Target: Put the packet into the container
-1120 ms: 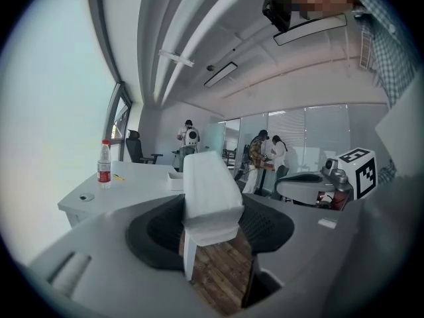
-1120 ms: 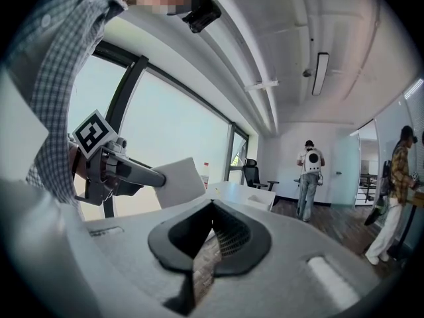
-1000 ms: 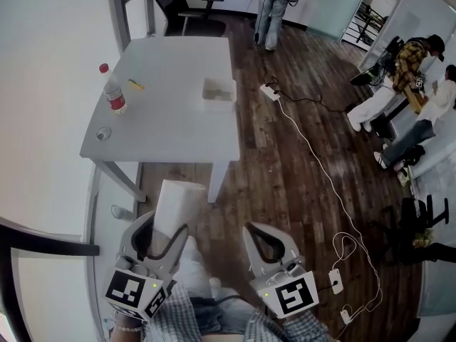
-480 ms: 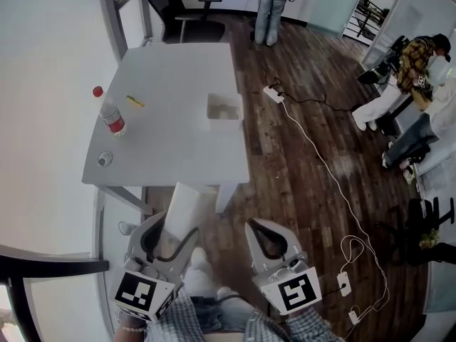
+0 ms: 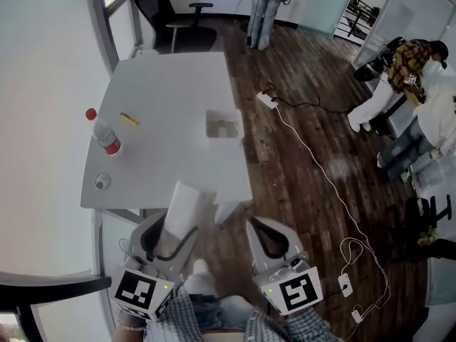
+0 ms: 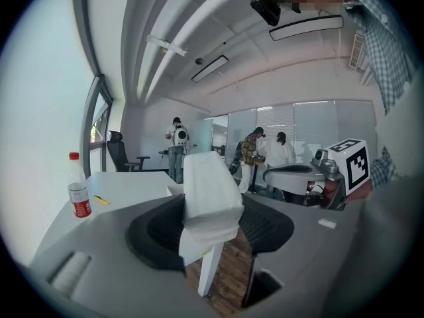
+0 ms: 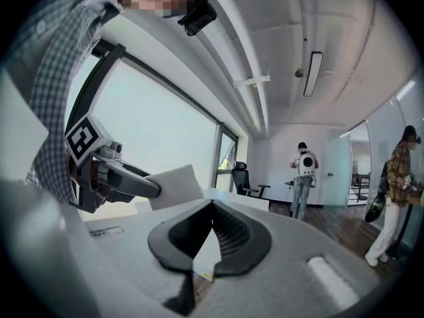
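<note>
A: What do we see in the left tool (image 6: 213, 229)?

B: It is closed on the white packet (image 6: 211, 185), well apart from the container (image 5: 224, 126) on the tabletop (image 5: 164, 91). The right tool (image 7: 211, 206) is closed and empty.

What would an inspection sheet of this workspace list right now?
Surface: white table.
Job's things: packet held in the air short of the table; container near the table's right edge.
Clutter: water bottle, yellow pen, small round object.
Grippers: left tool shut on packet; right tool shut, empty.
Cables: white cable and power strip on the floor.
Surroundings: wooden floor, office chair, standing person, more people at right.
</note>
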